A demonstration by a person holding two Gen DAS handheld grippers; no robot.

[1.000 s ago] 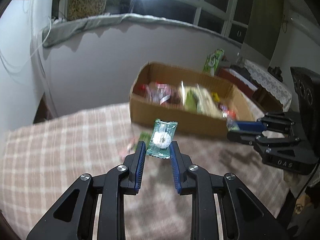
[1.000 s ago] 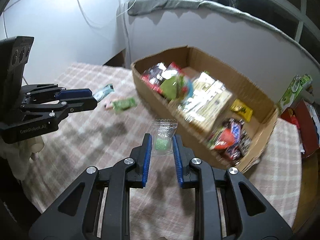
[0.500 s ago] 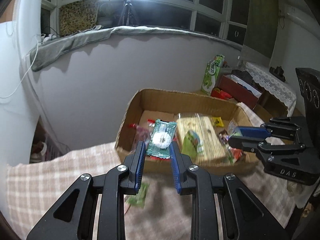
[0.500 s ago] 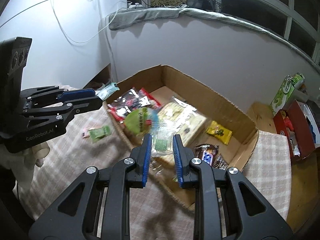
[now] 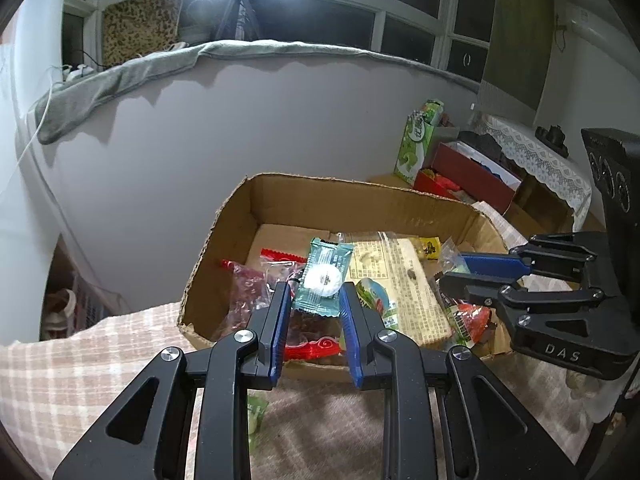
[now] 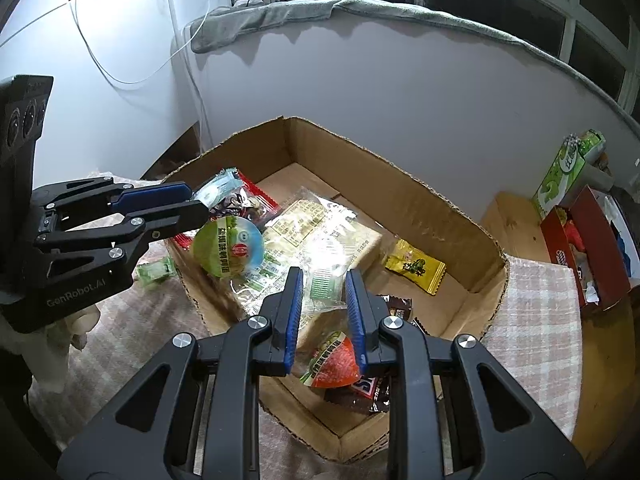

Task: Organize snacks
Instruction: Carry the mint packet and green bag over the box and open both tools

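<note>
My left gripper (image 5: 314, 300) is shut on a teal snack packet (image 5: 326, 276) with a white round centre and holds it above the near left part of the cardboard box (image 5: 224, 240). My right gripper (image 6: 322, 284) is shut on a clear packet with a green label (image 6: 324, 280) and holds it over the box's (image 6: 440, 204) middle. The box holds several snacks: a big cracker pack (image 6: 316, 228), a green round pack (image 6: 228, 246), a yellow packet (image 6: 416, 266). Each gripper shows in the other's view, left gripper (image 6: 196, 204), right gripper (image 5: 452, 272).
The box sits on a checked cloth (image 5: 60, 364). A small green packet (image 6: 154, 270) lies on the cloth left of the box. A green carton (image 6: 568, 172) and a red box (image 6: 592, 248) stand to the right. A grey wall is close behind.
Both grippers moved forward with their packets, from above the cloth to above the box. Both stay shut on their packets.
</note>
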